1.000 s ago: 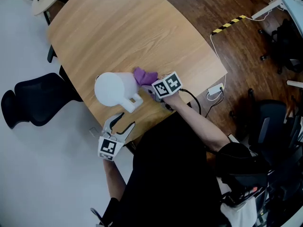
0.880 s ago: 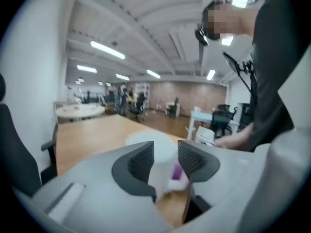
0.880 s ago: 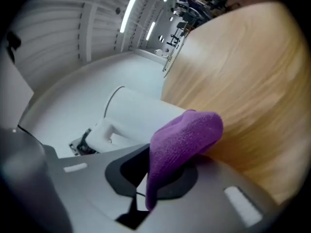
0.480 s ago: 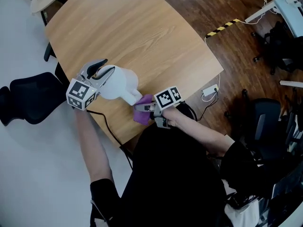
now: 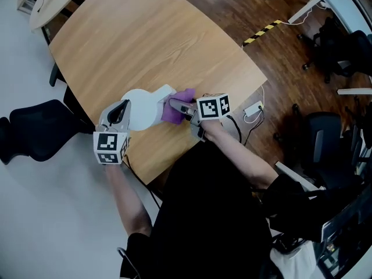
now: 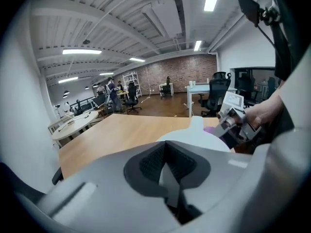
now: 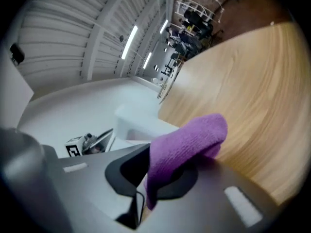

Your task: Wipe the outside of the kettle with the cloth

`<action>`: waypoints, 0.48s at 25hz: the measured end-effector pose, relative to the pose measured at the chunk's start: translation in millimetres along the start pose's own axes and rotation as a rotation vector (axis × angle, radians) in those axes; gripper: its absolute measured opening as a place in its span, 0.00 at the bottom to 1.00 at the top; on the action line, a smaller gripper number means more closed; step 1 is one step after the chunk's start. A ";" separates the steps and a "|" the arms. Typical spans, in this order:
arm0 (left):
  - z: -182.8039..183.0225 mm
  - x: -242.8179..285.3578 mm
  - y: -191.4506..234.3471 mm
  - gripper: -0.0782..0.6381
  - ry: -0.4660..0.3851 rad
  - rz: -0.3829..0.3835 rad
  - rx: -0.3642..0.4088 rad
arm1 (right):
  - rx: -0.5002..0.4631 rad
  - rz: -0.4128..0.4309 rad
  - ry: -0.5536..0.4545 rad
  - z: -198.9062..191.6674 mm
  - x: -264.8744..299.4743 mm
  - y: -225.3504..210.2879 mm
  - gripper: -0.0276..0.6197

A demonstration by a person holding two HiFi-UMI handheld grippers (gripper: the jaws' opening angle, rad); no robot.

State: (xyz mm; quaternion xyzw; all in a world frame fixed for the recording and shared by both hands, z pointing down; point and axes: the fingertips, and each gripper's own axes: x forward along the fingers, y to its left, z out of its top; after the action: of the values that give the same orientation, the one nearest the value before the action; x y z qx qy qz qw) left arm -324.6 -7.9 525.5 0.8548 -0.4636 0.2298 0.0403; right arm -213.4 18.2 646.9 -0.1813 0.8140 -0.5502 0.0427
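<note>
Wipe just starting. White kettle [image 5: 141,109] stands on the wooden table [image 5: 145,34]. Right gripper [image 5: 181,106] pinches the purple cloth [image 5: 172,111] at the kettle's right flank. Left gripper [image 5: 122,112], on the kettle's left, has jaws just closed, seemingly on nothing. Next: sweep the cloth around the kettle.

A white kettle [image 5: 142,108], a purple cloth [image 5: 173,110] and a black chair [image 5: 35,129] were seen. The table [image 5: 145,39] was shown in pale, grained wood and the floor [image 5: 232,10] in dark brown boards, with a tape [image 5: 261,31] striped yellow and black. The left gripper [image 5: 123,109] and right gripper [image 5: 178,104] were found grey with black pads [image 6: 146,166], and each cube [image 5: 109,147] was marked in black-and-white squares.
</note>
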 end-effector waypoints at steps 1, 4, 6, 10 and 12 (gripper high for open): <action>-0.8 -1.8 -4.6 0.26 -0.018 0.013 -0.014 | -0.054 -0.006 -0.039 17.5 -7.4 15.5 0.08; -1.0 -5.0 -14.5 0.24 -0.064 0.069 -0.053 | -0.262 0.063 -0.204 76.6 -32.1 84.2 0.08; -0.7 -8.6 -17.7 0.24 -0.075 0.118 -0.038 | -0.405 0.131 -0.301 108.8 -40.7 124.7 0.08; 2.7 -8.1 -34.5 0.25 -0.067 0.177 0.056 | -0.479 0.131 -0.216 122.7 -15.1 101.7 0.08; 3.6 -2.7 -38.4 0.24 -0.055 0.195 0.041 | -0.380 0.082 -0.115 117.6 -3.3 57.5 0.08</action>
State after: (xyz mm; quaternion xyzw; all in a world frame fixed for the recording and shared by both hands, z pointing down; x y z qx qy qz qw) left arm -293.4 14.9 526.6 0.8122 -0.5406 0.2187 -0.0125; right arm -193.0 -65.2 548.1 -0.1841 0.9061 -0.3730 0.0766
